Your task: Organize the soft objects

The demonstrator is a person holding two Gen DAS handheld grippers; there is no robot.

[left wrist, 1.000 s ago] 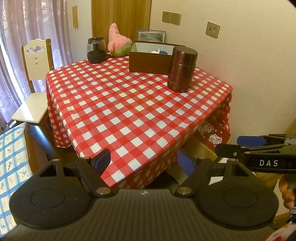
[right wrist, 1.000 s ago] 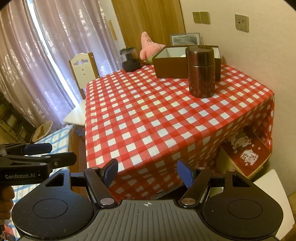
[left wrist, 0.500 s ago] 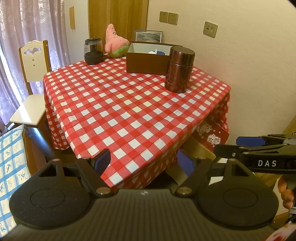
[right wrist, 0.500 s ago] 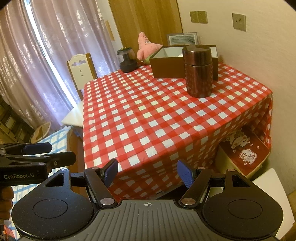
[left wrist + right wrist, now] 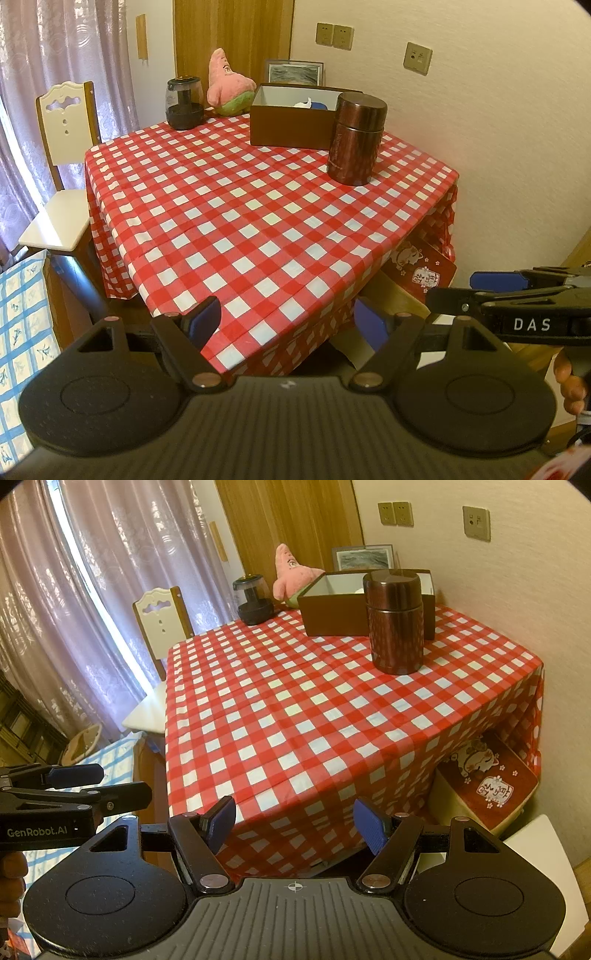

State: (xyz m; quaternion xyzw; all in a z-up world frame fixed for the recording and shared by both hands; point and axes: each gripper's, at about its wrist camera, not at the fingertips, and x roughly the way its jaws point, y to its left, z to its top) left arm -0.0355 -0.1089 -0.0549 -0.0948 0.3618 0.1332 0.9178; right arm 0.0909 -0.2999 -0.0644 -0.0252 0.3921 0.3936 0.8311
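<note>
Hovering short of the checkered desk (image 5: 258, 221), both the left gripper (image 5: 286, 321) and right gripper (image 5: 294, 821) hold their fingers wide and empty, while the pink plush (image 5: 225, 83) sits at the far edge beside the brown box (image 5: 291, 123).

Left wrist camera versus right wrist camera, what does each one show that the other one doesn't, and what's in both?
Only the left wrist view shows something white and blue inside the brown box; the other view sees none of it. Only the right wrist view shows a round basket on the floor by the curtain. Both show the checked tablecloth, the pink plush star, the dark jar, the brown canister, the white chair, and both grippers, left and right, open and empty.
</note>
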